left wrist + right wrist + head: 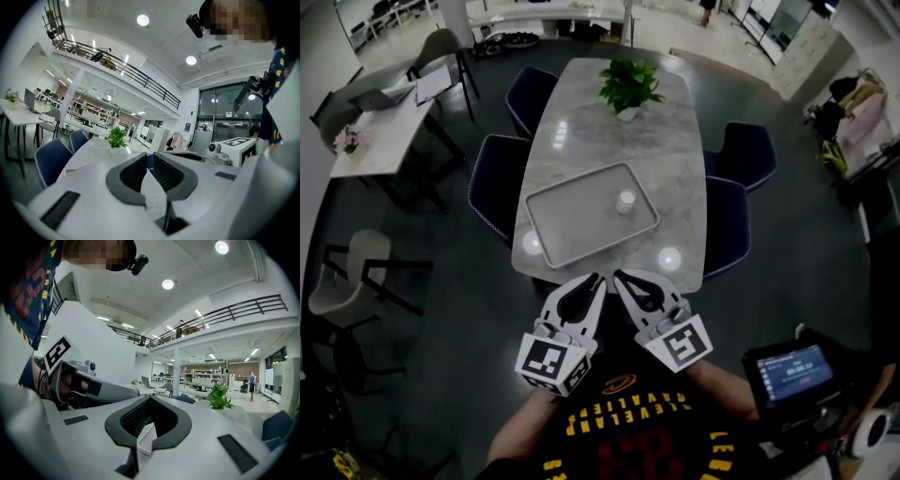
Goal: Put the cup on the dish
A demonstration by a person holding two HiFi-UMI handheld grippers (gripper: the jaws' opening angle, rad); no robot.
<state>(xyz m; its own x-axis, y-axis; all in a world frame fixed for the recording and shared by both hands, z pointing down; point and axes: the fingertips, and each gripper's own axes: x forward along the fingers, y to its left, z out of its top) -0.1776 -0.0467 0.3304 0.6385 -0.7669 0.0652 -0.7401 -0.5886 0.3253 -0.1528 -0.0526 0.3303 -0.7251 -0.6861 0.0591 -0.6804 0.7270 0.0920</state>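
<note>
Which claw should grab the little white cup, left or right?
Probably the right claw. The cup stands on the tray's right side, nearly straight ahead of it; the left claw sits slightly further over. Both are shut and empty, so it's close.

one bench [600, 141]. on it: one dish [558, 225], which is a grey tray, one cup [625, 201] and one potted plant [628, 86]. four dark blue chairs [494, 183], two at the bench's left edge and two at its right edge. two grippers, the left gripper [599, 278] and the right gripper [618, 276], with two marker cubes [551, 361], one on each. one white side table [384, 141].
</note>
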